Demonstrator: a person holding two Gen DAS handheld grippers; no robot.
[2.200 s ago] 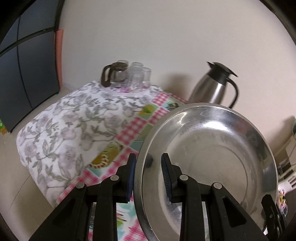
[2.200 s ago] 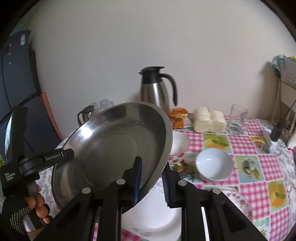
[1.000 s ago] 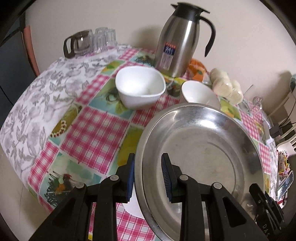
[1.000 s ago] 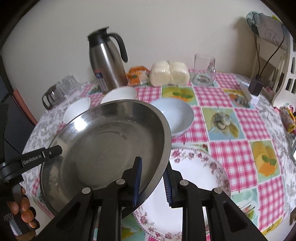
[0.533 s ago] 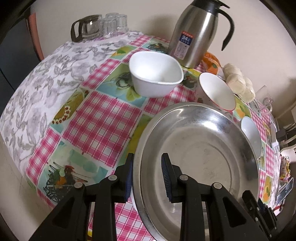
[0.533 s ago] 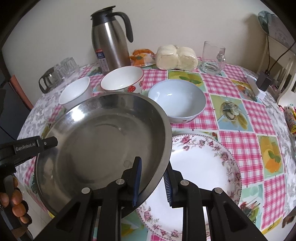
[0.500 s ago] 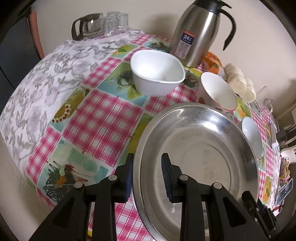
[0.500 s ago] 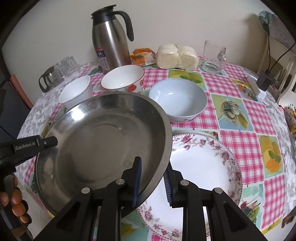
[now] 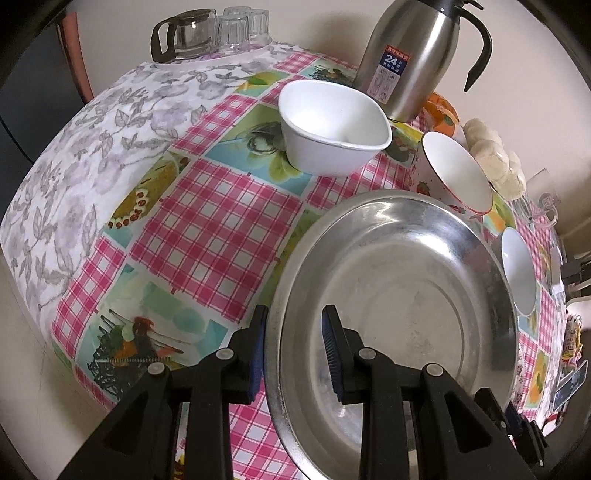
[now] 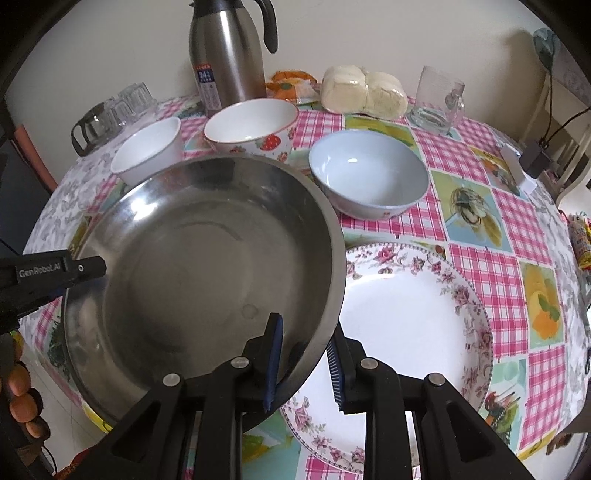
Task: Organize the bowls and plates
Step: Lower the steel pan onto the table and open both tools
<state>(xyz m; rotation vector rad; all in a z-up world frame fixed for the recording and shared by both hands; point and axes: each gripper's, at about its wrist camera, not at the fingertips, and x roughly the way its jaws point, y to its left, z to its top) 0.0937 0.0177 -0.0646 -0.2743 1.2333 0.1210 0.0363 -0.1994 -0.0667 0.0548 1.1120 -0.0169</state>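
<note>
Both grippers hold one large steel pan (image 9: 399,295) low over the table. My left gripper (image 9: 293,349) is shut on its near left rim. My right gripper (image 10: 304,360) is shut on its right rim, and the pan (image 10: 207,266) fills the left of that view. A floral plate (image 10: 413,314) lies on the table right of the pan, partly under its edge. A white square bowl (image 9: 332,125), a strawberry bowl (image 10: 253,125) and a pale blue bowl (image 10: 369,177) stand behind the pan.
A steel thermos (image 10: 227,51) stands at the back. Glass cups and a carafe (image 9: 207,31) sit at the back left. Wrapped buns (image 10: 364,90) and a glass mug (image 10: 437,99) are at the back right. The checked tablecloth (image 9: 207,221) drops off at the left edge.
The pan has come down from a raised, tilted hold to nearly level, low over the table beside the floral plate. Both grippers stayed shut on its rim.
</note>
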